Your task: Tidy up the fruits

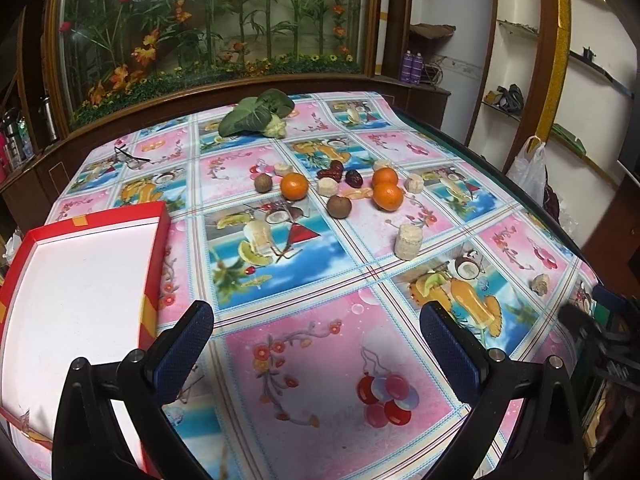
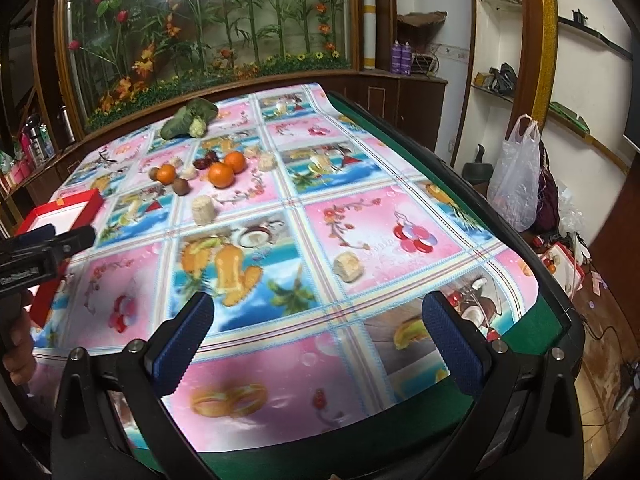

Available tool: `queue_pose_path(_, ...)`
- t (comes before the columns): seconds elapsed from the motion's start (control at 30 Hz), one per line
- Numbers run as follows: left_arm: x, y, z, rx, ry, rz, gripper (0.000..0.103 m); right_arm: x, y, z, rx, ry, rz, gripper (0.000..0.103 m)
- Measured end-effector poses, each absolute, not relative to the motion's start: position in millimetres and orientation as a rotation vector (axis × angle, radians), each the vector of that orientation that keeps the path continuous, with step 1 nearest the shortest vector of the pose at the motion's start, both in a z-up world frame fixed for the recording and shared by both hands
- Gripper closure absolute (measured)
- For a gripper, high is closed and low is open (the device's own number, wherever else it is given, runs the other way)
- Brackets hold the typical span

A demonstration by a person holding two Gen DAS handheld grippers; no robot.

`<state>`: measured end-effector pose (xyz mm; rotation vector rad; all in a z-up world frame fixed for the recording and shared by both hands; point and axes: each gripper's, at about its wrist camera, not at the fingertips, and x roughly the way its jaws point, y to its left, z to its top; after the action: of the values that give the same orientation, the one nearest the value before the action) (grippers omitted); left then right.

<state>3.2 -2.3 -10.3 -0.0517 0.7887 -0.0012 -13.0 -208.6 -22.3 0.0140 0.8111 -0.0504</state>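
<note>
Three oranges lie mid-table: one to the left and a touching pair to the right, the pair also in the right wrist view. Around them sit brown round fruits, dark red dates and pale cylindrical pieces. A red box with a white inside lies at the near left. My left gripper hovers open over the near cloth, nothing between its blue pads. My right gripper is open too, near the table's front right, empty. The left gripper shows at that view's left edge.
A leafy green vegetable lies at the far edge and glasses at the far left. A pale lump sits near the right gripper. A flowered glass cabinet stands behind; a plastic bag and shelves stand right of the table.
</note>
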Motion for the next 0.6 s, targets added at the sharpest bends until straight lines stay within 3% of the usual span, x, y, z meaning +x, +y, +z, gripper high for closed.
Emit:
queue_pose_path(0.07, 4.7, -3.6, -11.6, -0.060, 0.843, -0.005, 0.001, -3.0, -215.0, -26.8, 0.007, 0.838, -0.063, 0.004)
queue_pose_path(0.13, 7.0, -2.4, -12.5, -0.057, 0.865, -0.003, 0.002, 9.4, -220.4, -31.7, 0.011, 0.867, -0.062, 0.025)
queue_pose_path(0.27, 13.1, 3.8, -14.2, -0.042, 0.851, 0.024, 0.006, 34.8, -224.2, -46.4, 0.011, 0.937, -0.064, 0.045)
queue_pose_path(0.33, 20.1, 1.3, -16.5, -0.027, 0.854, 0.029, 0.016, 44.2, -223.1, -51.9, -0.008, 0.958, -0.059, 0.053)
queue_pose_path(0.37, 24.8, -2.9, -18.0, -0.026, 0.869, 0.023, 0.019, 49.3, -221.6, -54.2, -0.015, 0.973, -0.057, 0.061)
queue_pose_path(0.4, 31.5, -11.9, -20.1, -0.023, 0.883, 0.007, 0.020, 51.7, -220.9, -56.0, -0.018, 0.982, -0.055, 0.079)
queue_pose_path(0.5, 51.4, -43.9, -26.4, 0.030, 0.898, -0.038, 0.023, 49.8, -219.6, -57.4, -0.019, 0.973, -0.039, 0.079)
queue_pose_path(0.6, 75.2, -70.4, -33.0, 0.071, 0.903, -0.062, 0.041, 43.0, -224.0, -54.3, 0.022, 0.952, -0.024, 0.079)
